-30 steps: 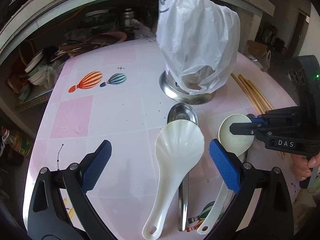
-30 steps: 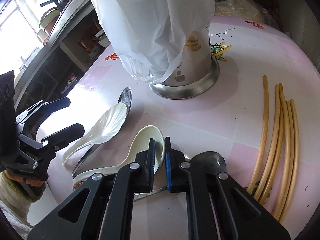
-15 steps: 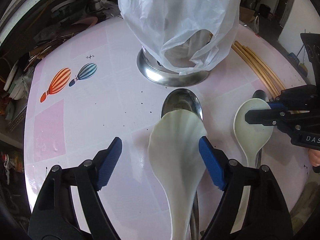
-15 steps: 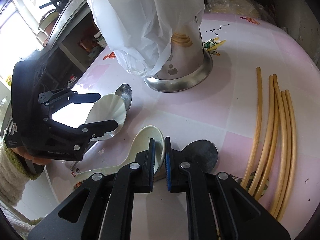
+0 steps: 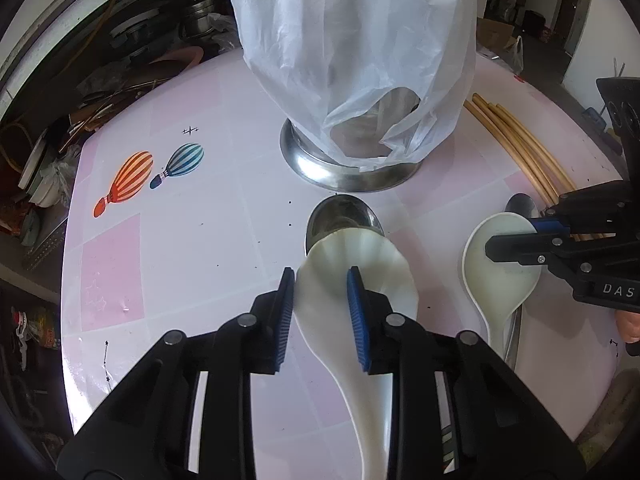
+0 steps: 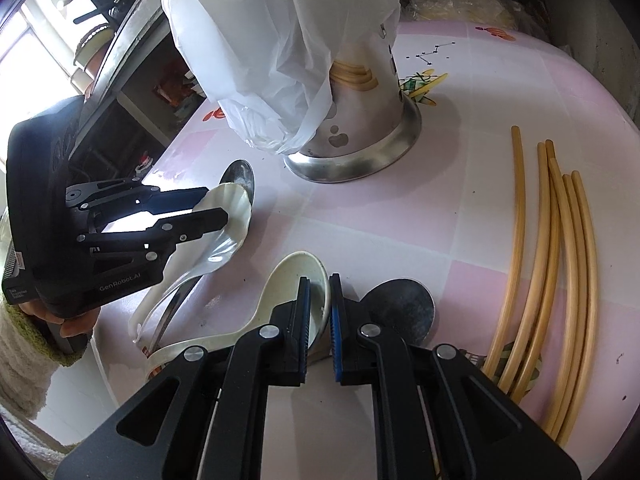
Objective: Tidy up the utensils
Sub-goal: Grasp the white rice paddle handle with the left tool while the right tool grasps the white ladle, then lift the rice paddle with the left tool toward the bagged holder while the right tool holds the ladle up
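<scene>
White scalloped spoon [image 5: 356, 276] lies at 6 o'clock of the bagged steel utensil holder [image 5: 352, 168]; left gripper [image 5: 320, 304] jaws are closing around its bowl; right gripper [image 6: 318, 322] is clamped on the cream spoon [image 6: 288, 280] rim; chopsticks [image 6: 556, 264] at 3 o'clock.

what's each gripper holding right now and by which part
The left gripper is closing on the shell spoon, across one edge of its bowl. The right gripper is shut on the round spoon's bowl rim.
</scene>
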Available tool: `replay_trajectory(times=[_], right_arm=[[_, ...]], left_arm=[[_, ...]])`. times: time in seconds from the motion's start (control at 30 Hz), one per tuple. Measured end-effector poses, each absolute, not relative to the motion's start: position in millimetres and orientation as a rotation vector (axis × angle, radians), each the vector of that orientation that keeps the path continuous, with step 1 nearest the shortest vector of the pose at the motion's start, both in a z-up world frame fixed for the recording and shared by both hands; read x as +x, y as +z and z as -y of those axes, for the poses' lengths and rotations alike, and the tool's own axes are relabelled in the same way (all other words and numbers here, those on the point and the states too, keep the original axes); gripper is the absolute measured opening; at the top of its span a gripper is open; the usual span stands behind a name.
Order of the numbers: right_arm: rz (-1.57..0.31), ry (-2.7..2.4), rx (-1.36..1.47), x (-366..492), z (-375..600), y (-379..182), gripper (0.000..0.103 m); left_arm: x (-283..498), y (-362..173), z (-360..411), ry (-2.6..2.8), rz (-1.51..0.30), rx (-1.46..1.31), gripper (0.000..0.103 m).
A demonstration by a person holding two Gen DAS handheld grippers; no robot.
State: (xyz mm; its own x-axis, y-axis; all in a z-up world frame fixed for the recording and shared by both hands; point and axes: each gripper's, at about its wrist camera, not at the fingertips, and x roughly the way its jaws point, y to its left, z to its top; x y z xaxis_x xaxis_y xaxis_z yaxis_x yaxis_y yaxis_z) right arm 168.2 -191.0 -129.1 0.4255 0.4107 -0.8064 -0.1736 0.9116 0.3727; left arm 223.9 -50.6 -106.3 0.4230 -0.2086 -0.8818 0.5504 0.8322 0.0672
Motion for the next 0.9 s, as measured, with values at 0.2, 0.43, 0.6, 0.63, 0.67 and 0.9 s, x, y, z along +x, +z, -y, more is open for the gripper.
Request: replay_trajectory(times=[0.2,0.43,0.6,0.63,0.67,0.9], right_arm=[[-1.073,0.366,0.247,169,191,-129,0.01],[-1.074,0.365,0.241,171,188,-129,0.01],[-1.074,0.365,0.242,171,187,-128,0.009],[-1.074,0.366,0.241,171,187,-128,0.01],[-1.075,0.365,0.24,171,187,-128,0.01],[-1.075,0.37,0.239,173,186,-129,0.01]], left_arm=[[222,-103,47,-0.505,-1.02,0.371,0.01],[220,-95,48,-0.556,-1.022,0.344,0.007],[219,-96,51,-0.599,-1.061,0.284,0.007],[217,-96,51,-0.605,-1.064,0.276,0.007],[216,-97,52,-0.609,-1.065,0.272,0.007],[213,-99,56,-0.577,-1.057,0.294,0.03]])
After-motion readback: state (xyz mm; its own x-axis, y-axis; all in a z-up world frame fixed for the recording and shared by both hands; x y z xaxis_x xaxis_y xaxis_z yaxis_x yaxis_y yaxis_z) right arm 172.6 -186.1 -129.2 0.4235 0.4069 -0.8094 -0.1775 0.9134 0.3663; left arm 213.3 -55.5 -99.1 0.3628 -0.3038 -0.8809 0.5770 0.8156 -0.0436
